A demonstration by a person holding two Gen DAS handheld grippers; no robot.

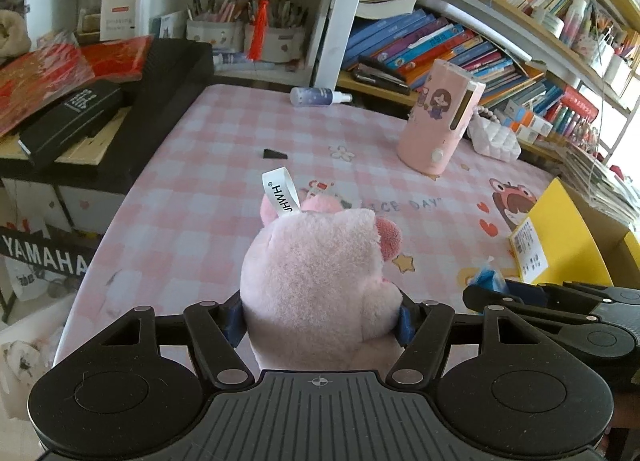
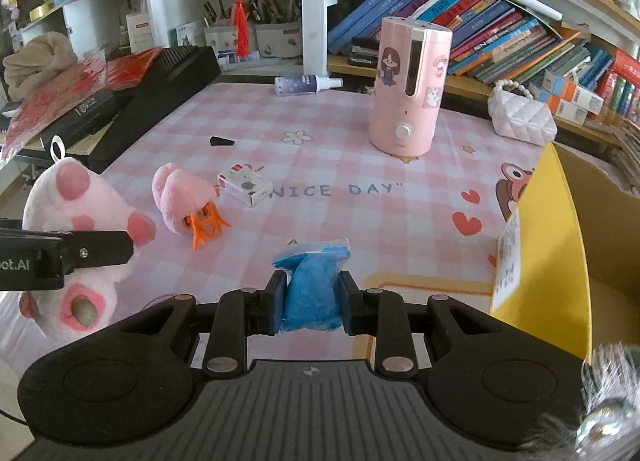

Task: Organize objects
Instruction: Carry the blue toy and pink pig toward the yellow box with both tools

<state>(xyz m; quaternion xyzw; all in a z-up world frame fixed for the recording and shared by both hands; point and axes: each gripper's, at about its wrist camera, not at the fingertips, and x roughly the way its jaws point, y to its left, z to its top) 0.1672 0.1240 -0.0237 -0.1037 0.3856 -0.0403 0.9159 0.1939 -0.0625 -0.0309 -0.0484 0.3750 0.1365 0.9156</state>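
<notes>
Plushies (image 2: 72,229): two total, one clamped in left gripper (image 1: 320,319); right gripper (image 2: 312,297) clamped on one blue bag (image 2: 314,285); one box (image 2: 560,245) nearby.

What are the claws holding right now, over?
Left claw shut on pink plush toy. Right claw shut on blue bag. Yellow box open at right. Nothing blocks the way there.

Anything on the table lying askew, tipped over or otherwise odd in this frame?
Yes. The spray bottle lies on its side at the far edge of the table instead of standing. The small white box sits skewed beside a pink plush piece tipped against an orange plastic thing. Nothing looks spilled.
</notes>
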